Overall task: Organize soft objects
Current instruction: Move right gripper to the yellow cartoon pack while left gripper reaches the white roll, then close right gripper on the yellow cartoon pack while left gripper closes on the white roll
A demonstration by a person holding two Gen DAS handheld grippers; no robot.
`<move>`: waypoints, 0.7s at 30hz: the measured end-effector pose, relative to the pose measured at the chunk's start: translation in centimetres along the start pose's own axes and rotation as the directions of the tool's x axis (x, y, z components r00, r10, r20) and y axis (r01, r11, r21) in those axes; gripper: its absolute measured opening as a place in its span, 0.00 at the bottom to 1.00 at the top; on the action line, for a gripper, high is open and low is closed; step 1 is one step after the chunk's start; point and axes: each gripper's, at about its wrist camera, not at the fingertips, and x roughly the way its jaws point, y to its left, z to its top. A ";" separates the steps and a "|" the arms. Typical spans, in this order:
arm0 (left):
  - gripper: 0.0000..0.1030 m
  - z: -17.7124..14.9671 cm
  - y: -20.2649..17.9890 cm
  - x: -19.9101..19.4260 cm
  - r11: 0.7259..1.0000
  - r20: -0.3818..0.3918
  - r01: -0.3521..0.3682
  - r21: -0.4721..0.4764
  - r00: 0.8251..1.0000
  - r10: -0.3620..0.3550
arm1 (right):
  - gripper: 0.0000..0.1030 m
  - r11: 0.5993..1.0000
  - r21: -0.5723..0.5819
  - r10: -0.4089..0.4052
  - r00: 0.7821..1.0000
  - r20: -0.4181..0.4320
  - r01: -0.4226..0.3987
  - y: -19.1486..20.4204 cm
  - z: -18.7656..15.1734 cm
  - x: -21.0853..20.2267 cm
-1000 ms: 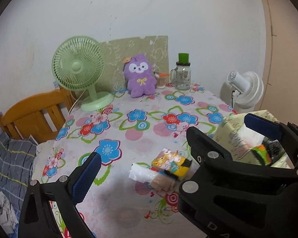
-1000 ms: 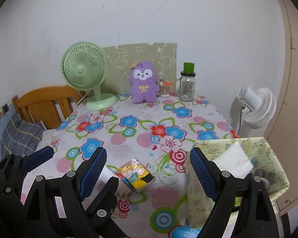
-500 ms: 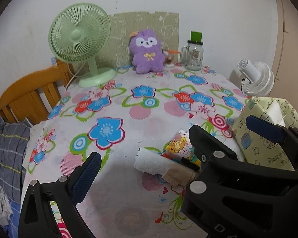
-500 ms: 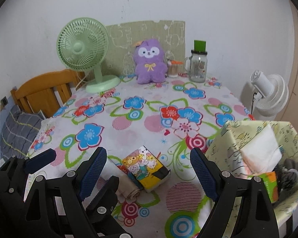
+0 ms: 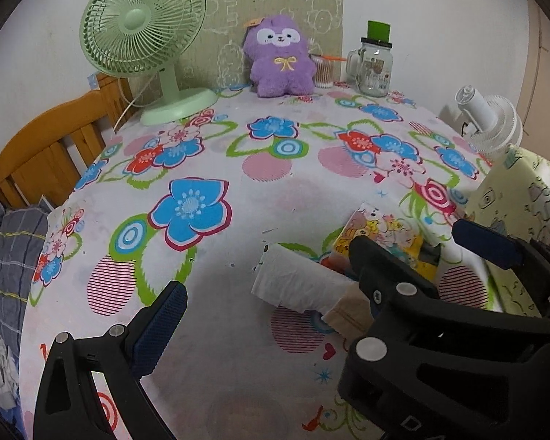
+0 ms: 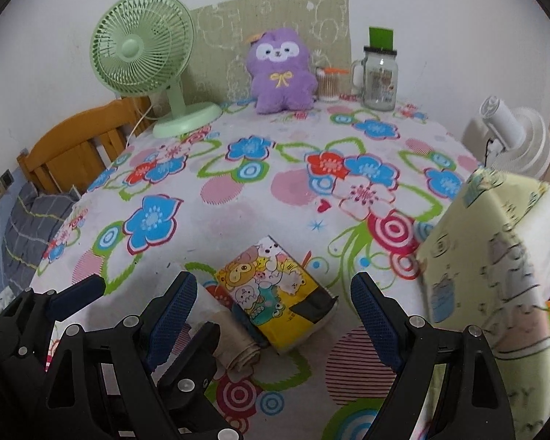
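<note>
Flowered cloth (image 6: 275,198) covers the table, and near its front edge lie the soft things: a tissue pack (image 6: 275,300) printed with cartoon animals, flat on the cloth, with a white roll (image 5: 297,282) and a beige roll (image 6: 238,344) just beside it on its left, the beige one touching the white. The right gripper (image 6: 275,315) hangs over the pack with its jaws spread wide, one finger on each side, pads not touching it. The left gripper (image 5: 260,286) is also wide open, the white roll lying between its fingers but apart from them. A pale green fabric box (image 6: 495,264) stands at the table's right edge, close to the pack. Far back against the wall sit a purple plush (image 6: 280,71), a green fan (image 6: 143,55), a cotton-swab tub (image 6: 328,86) and a glass jar (image 6: 379,79). A white fan (image 6: 513,139) stands past the table on the right, a wooden chair (image 6: 77,146) on the left.
</note>
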 end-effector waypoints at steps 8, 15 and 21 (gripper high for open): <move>0.98 -0.1 -0.1 1.3 1.000 -0.025 0.002 0.010 1.000 -0.002 | 0.86 1.000 0.017 0.010 0.999 -0.046 -0.010 -0.2 -0.3 1.9; 0.98 -0.1 -0.2 1.9 1.000 -0.046 0.007 0.015 0.999 -0.006 | 0.74 1.000 0.017 0.012 0.997 -0.078 -0.010 -0.4 -0.3 2.9; 0.98 -0.1 -0.7 2.0 0.999 -0.048 0.016 0.031 0.999 -0.014 | 0.63 1.000 0.005 -0.011 0.998 -0.066 0.011 -0.6 -0.2 2.5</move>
